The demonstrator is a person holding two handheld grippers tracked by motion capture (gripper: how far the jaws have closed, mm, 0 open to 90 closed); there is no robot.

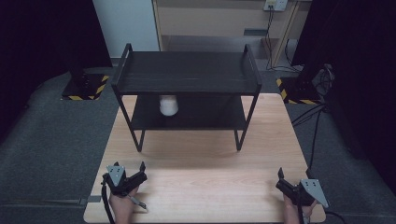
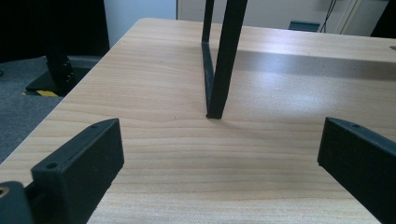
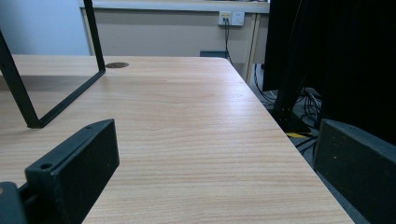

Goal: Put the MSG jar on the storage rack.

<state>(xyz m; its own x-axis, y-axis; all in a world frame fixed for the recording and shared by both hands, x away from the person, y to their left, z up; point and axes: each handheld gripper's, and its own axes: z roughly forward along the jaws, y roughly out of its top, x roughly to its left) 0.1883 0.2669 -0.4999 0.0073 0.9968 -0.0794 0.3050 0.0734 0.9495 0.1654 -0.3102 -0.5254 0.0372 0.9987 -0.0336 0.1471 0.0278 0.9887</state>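
Pale wood-grain surface [image 1: 205,186], carrying one black two-tier metal shelf rack [image 1: 187,77] at its far half; one white cylindrical cup [image 1: 168,105] stands on the lower tier, left of centre, under the top board. Your left hand-held gripper [image 1: 129,169] and right hand-held gripper [image 1: 293,178] rest near the front corners, jaws apart, both empty. Risks: reaching in, you could strike the top board or front leg [image 2: 224,60]; the cup looks light and may topple.
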